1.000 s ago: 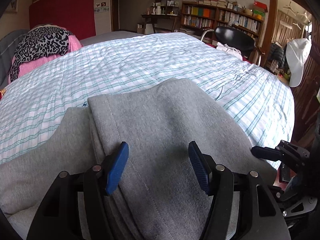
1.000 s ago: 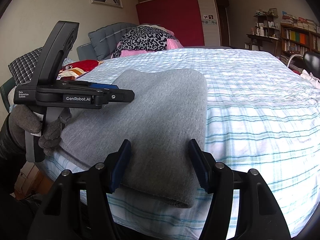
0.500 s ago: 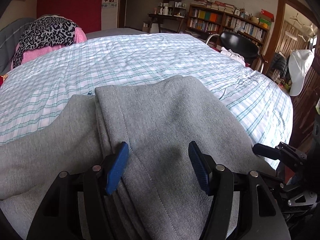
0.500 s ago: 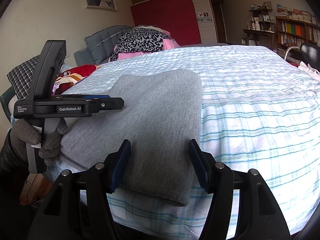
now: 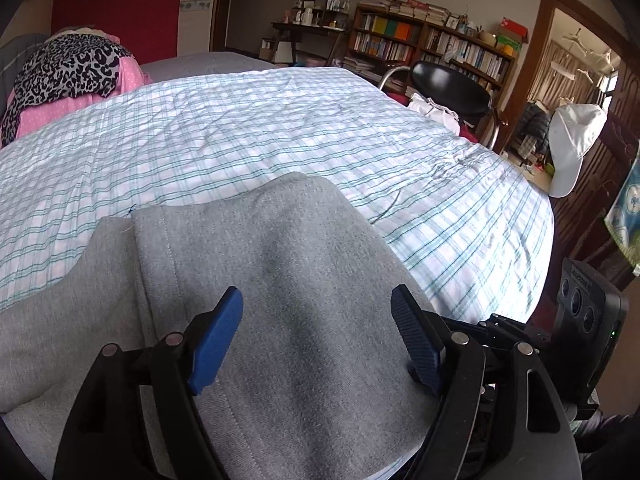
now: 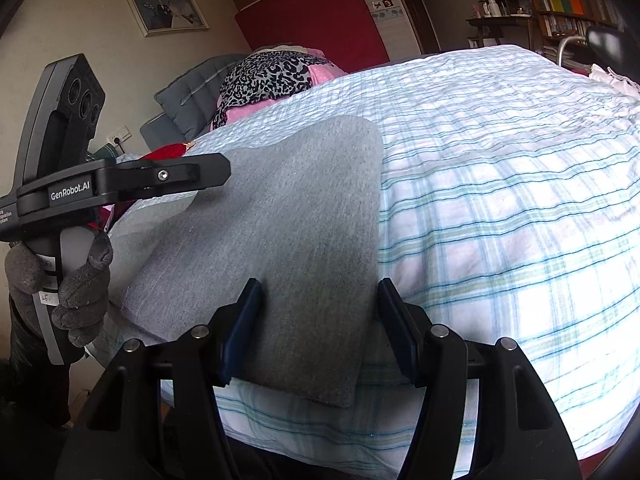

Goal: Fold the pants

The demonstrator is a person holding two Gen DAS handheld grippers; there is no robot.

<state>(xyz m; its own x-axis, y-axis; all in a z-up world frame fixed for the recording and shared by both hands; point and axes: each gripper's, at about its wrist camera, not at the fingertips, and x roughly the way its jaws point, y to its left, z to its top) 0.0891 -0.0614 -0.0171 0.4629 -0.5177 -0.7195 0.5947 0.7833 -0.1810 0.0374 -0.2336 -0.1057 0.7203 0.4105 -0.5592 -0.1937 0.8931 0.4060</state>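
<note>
1. Where the bed [image 5: 280,128] fills most of both views, its white sheet with teal and blue checks lies lightly rumpled, with a few creases toward the far right edge.
2. Along the near edge of the bed lie the grey pants [image 5: 280,300], folded into a thick stack. From the left wrist view, a stitched seam runs down the upper layer, and a lower layer spreads out to the left beneath it. From the right wrist view, the same pants [image 6: 288,240] form a long rectangle whose near corner hangs slightly over the mattress edge.
3. At the head of the bed sits a leopard-print cloth [image 6: 268,76] on top of pink bedding, against a grey padded headboard [image 6: 188,92].
4. Beyond the bed stand a bookshelf [image 5: 432,44] packed with books and a black chair [image 5: 452,88].
5. On the right, a white cap [image 5: 572,140] hangs near a doorway.
6. The left gripper [image 5: 316,336] has its blue pads spread wide apart above the top layer of the pants, holding nothing. Seen from the right wrist view, it is held in a grey-gloved hand [image 6: 60,280] over the left end of the pants.
7. The right gripper [image 6: 320,320] also has its fingers apart, straddling the near right corner of the pants; nothing is clamped between them.
</note>
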